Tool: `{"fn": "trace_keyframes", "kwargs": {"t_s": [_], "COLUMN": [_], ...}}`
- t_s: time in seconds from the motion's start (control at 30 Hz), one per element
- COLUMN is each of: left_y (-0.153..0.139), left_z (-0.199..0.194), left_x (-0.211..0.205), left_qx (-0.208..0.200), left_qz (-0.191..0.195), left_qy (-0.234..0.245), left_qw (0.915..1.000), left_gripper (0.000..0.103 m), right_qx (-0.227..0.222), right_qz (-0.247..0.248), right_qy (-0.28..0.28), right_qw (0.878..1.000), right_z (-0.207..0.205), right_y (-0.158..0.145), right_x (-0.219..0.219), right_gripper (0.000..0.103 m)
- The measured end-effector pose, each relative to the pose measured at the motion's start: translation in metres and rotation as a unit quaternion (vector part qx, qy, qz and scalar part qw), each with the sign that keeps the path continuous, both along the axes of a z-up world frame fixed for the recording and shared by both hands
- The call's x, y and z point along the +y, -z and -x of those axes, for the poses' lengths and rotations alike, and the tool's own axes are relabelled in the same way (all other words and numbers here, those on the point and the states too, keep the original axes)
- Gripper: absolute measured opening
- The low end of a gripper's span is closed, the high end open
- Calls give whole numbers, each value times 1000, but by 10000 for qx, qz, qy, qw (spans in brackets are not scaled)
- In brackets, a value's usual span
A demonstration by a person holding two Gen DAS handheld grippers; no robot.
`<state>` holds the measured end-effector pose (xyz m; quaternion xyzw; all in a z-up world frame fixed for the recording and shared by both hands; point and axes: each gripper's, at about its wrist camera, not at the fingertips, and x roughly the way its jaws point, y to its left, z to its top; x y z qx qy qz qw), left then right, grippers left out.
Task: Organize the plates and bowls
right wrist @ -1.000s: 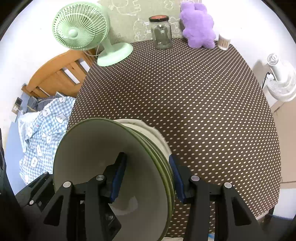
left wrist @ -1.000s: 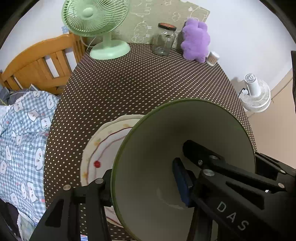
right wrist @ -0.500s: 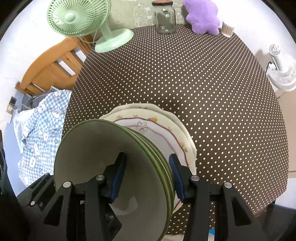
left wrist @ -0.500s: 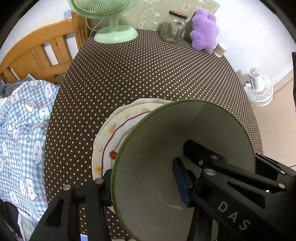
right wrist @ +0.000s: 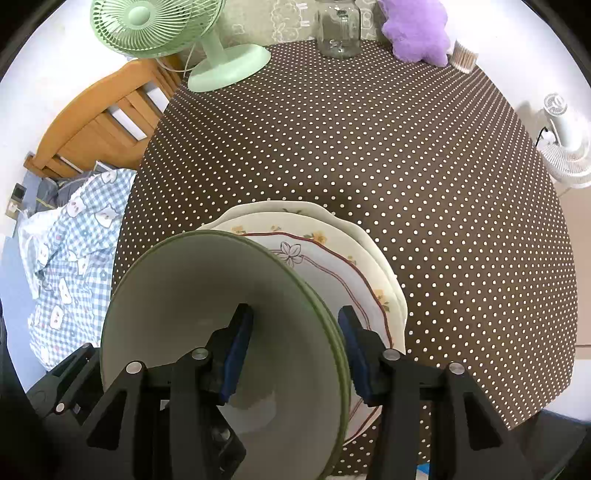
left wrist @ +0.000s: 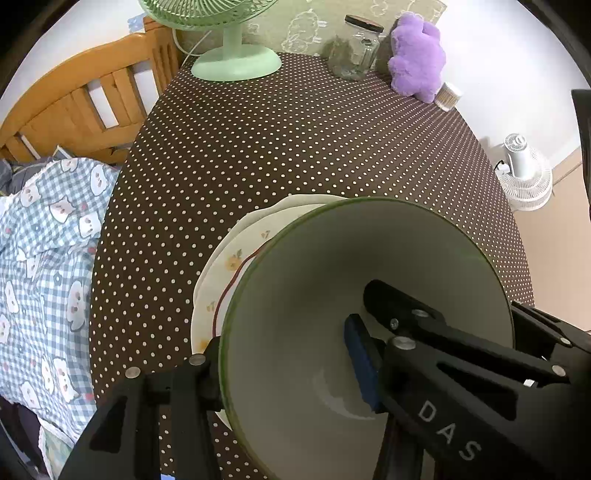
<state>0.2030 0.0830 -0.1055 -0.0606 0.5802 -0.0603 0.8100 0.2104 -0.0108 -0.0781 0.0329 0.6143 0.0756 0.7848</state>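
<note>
My left wrist camera sits close behind the pale green ceramic bowl (left wrist: 365, 332), looking steeply down and forward across the brown polka-dot tablecloth (left wrist: 295, 147) toward the mint green desk fan (left wrist: 236, 62) at the far wall. My right wrist camera looks from the bowl's (right wrist: 221, 332) other side, equally near, facing likewise. Both share the bowl, the cloth (right wrist: 424, 166), the fan (right wrist: 159, 26) and the floral cream plates (right wrist: 351, 273)

Plates (right wrist: 332, 258) more exposed (bowls (right wrist: 221, 332) nearer)
</note>
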Motion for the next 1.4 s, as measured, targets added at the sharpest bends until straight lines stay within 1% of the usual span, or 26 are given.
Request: {"fn": "trace_keyframes", "kwargs": {"t_s": [0.07, 0.17, 0.23, 0.27, 0.3, 0.33, 0.37, 0.43, 0.47, 0.6, 0.7, 0.8, 0.9, 0.97, 1.13, 1.3, 1.4], "left_y": [1, 2, 1, 0, -1, -3, -5, -10, -12, -22, -34, -48, -58, -68, -85, -91, -90], "left_z": [0, 0, 1, 2, 3, 3, 4, 6, 8, 15, 22, 31, 40, 51, 72, 96, 110], "left_x": [0, 3, 4, 4, 4, 4, 4, 3, 4, 5, 7, 4, 0, -6, -21, -38, -46], "left_qx": [8, 38, 19, -2, -29, -61, -121, -244, -330, -550, -814, -1115, -1352, -1606, -2026, -2356, -2514], "left_qz": [15, 42, 52, 46, 28, 10, -10, -71, -119, -215, -324, -451, -450, -472, -590, -690, -729], "left_qy": [29, 48, 43, 48, 56, 74, 107, 147, 150, 115, 45, -92, -178, -234, -402, -512, -563], "left_qw": [10000, 10000, 10000, 10000, 10000, 10000, 9999, 9996, 9993, 9982, 9961, 9927, 9896, 9856, 9766, 9680, 9635], "left_gripper": [53, 59, 63, 67, 69, 72, 74, 77, 80, 83, 87, 87, 87, 87, 89, 90, 91], "right_qx": [4, -18, -73, -117, -170, -224, -309, -505, -591, -860, -1117, -1364, -1626, -1817, -2136, -2421, -2654], "right_qz": [-41, -1, 98, 117, 84, 73, 78, 102, 112, 111, 83, 78, 34, -12, -91, -65, -12], "right_qy": [42, 110, 121, 133, 130, 131, 140, 160, 174, 219, 216, 215, 207, 189, 224, 243, 239], "right_qw": [10000, 9999, 9999, 9998, 9997, 9996, 9994, 9985, 9980, 9960, 9935, 9904, 9865, 9832, 9766, 9699, 9639], "right_z": [0, 2, 3, 4, 5, 7, 9, 13, 15, 22, 29, 35, 43, 50, 69, 94, 112], "right_y": [1, 0, -2, -4, -6, -8, -11, -18, -21, -32, -45, -58, -71, -80, -98, -109, -111], "right_x": [-2, -4, -3, -2, -2, -3, -3, -3, -4, -7, -13, -19, -31, -41, -68, -99, -117], "right_gripper": [53, 54, 58, 60, 68, 70, 71, 77, 78, 79, 79, 79, 79, 78, 78, 79, 85]}}
